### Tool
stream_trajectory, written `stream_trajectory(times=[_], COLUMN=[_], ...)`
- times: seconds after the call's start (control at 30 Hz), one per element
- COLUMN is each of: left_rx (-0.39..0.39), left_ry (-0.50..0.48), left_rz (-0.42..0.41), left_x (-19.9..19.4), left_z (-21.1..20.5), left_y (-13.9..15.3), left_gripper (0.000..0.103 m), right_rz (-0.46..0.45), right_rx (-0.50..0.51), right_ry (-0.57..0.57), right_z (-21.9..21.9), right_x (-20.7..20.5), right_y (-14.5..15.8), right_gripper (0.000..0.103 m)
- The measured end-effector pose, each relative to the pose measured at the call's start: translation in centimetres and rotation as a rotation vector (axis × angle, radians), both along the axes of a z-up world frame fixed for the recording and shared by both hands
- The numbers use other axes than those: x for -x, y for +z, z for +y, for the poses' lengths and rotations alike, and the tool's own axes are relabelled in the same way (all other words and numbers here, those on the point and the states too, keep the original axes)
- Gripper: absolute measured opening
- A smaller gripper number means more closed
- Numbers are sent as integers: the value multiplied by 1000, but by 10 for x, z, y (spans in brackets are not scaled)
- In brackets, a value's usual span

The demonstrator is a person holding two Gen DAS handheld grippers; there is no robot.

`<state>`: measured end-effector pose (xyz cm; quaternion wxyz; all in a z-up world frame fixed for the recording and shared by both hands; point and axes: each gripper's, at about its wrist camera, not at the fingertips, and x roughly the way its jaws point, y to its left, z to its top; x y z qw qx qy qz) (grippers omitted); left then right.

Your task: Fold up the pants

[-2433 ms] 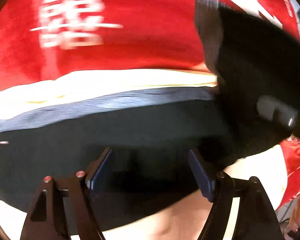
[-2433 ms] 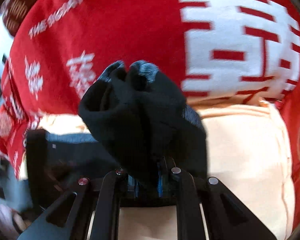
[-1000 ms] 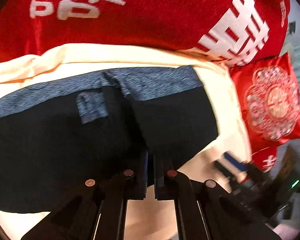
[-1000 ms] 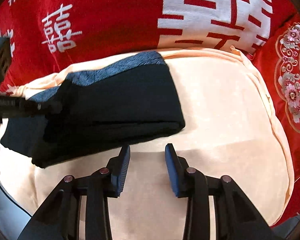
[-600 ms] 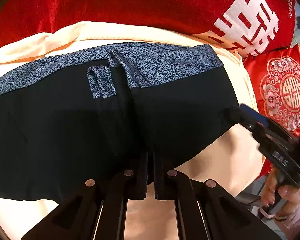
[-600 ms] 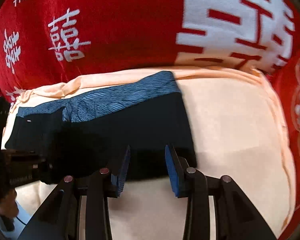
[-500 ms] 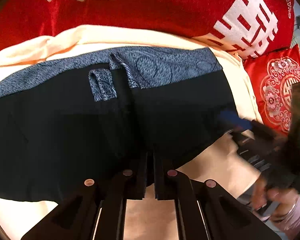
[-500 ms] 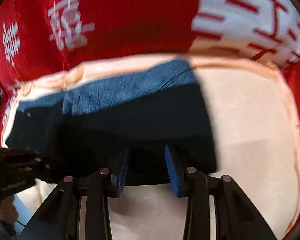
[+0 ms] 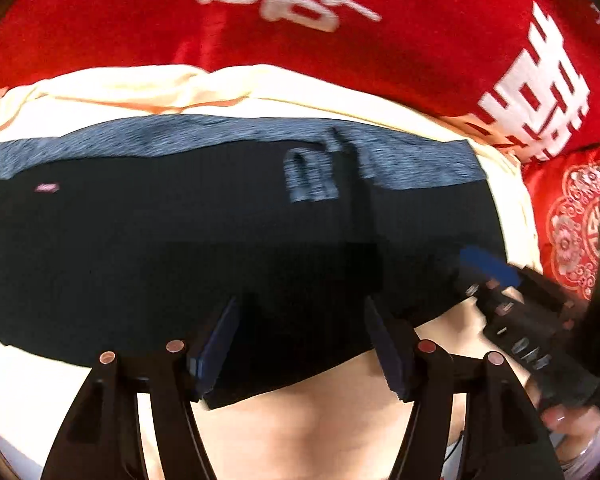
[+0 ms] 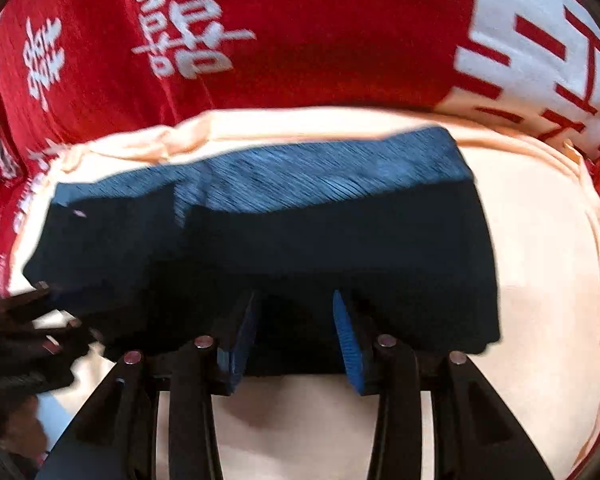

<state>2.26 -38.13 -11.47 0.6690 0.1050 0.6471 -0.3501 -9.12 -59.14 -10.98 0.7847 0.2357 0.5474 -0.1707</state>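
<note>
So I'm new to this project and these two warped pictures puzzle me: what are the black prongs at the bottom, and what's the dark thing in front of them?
There is no robot here: a person holds a two-finger gripper in each hand, each with a fisheye camera looking along its fingers. One picture looks out from the left gripper, the other from the right gripper; the prongs are their fingers. Both are open and hold nothing. The dark thing is a pair of black pants, folded, with a blue patterned band, lying on a cream cushion against a red cloth with white characters.
</note>
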Motion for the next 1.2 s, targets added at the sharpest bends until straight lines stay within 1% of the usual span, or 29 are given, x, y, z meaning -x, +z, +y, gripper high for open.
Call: stream_trajectory(times=[0.13,0.2,0.23,0.27,0.3,0.33,0.37,0.47,0.53,0.67,0.83,0.93,1.07,1.2], left_rx=[-30,-44,-51,-63,-79,-94,-111,-135,-142,-135,-134,-134,-147,-137], left_ry=[29,42,50,61,73,83,95,129,153,191,225,253,282,305], left_rz=[-14,-28,-33,-38,-43,-48,-53,-55,-46,-42,-42,-40,-42,-37], left_x=[-6,-11,-13,-15,-18,-20,-23,-30,-34,-40,-46,-52,-59,-65], left_z=[16,26,30,35,39,43,49,63,73,87,103,115,131,144], left_y=[-4,-6,-7,-9,-11,-13,-15,-18,-20,-19,-18,-19,-24,-23], left_gripper=[65,65,65,65,65,65,65,65,70,70,70,70,70,70], right_rz=[-34,-39,-23,18,76,90,74,114,139,172,193,209,237,233], right_rx=[1,-23,-40,-60,-63,-45,-1,70,94,100,91,105,118,104], right_ry=[35,36,36,39,35,35,49,111,140,144,137,140,141,145], right_z=[10,12,14,16,20,25,33,53,63,71,74,81,87,92], right_x=[-34,-50,-54,-57,-59,-53,-50,-46,-46,-46,-46,-50,-59,-61], right_y=[2,-5,-12,-23,-36,-40,-38,-35,-33,-29,-20,-20,-22,-14], right_gripper=[46,46,46,46,46,46,46,46,46,48,54,58,59,59])
